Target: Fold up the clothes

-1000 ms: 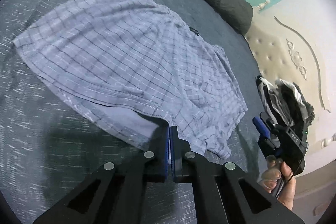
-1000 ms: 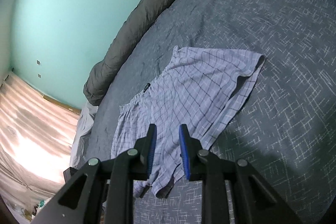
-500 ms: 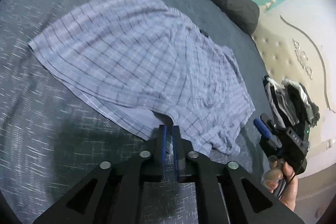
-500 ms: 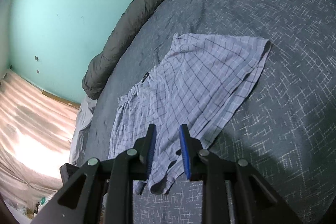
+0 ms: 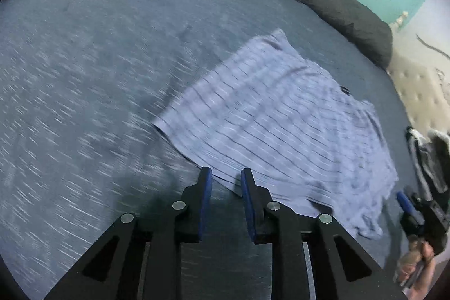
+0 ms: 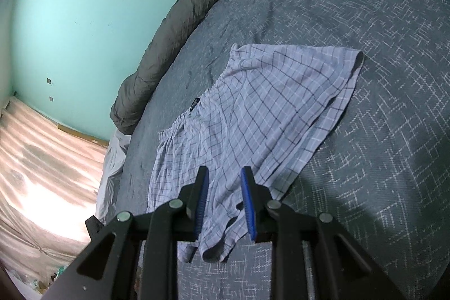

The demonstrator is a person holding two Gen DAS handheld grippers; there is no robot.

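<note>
**Checked shorts lie flat, both grippers free of the cloth**

Lilac checked shorts [image 6: 261, 114] lie spread on the grey-blue bedcover [image 6: 379, 47], one leg hem laid over so a doubled edge shows toward 3 o'clock in the right wrist view. That flat spread reads as a first fold set down, ready for the next.

The left gripper [image 5: 223, 176] has just been opening its jaws; they stand apart with nothing between them, the shorts' near hem just beyond the tips toward 1 o'clock. Letting go here leaves the cloth lying where it fell. The right gripper [image 6: 223, 175] hovers over the crotch end of the shorts, jaws apart and not pinching anything; likely it waits to take a corner. From the left wrist view that same tool shows at 4 o'clock in the person's hand [image 5: 416, 272].

The bedcover is a soft weave flecked with pale dashes, lightly creased. A dark rolled quilt [image 6: 180, 27] runs along its far edge against a mint-green wall [image 6: 84, 4]. At 8 o'clock pale curtain fabric [image 6: 42, 173] glows with light; a cream tufted headboard [image 5: 419, 86] stands at 3 o'clock in the left view.
</note>
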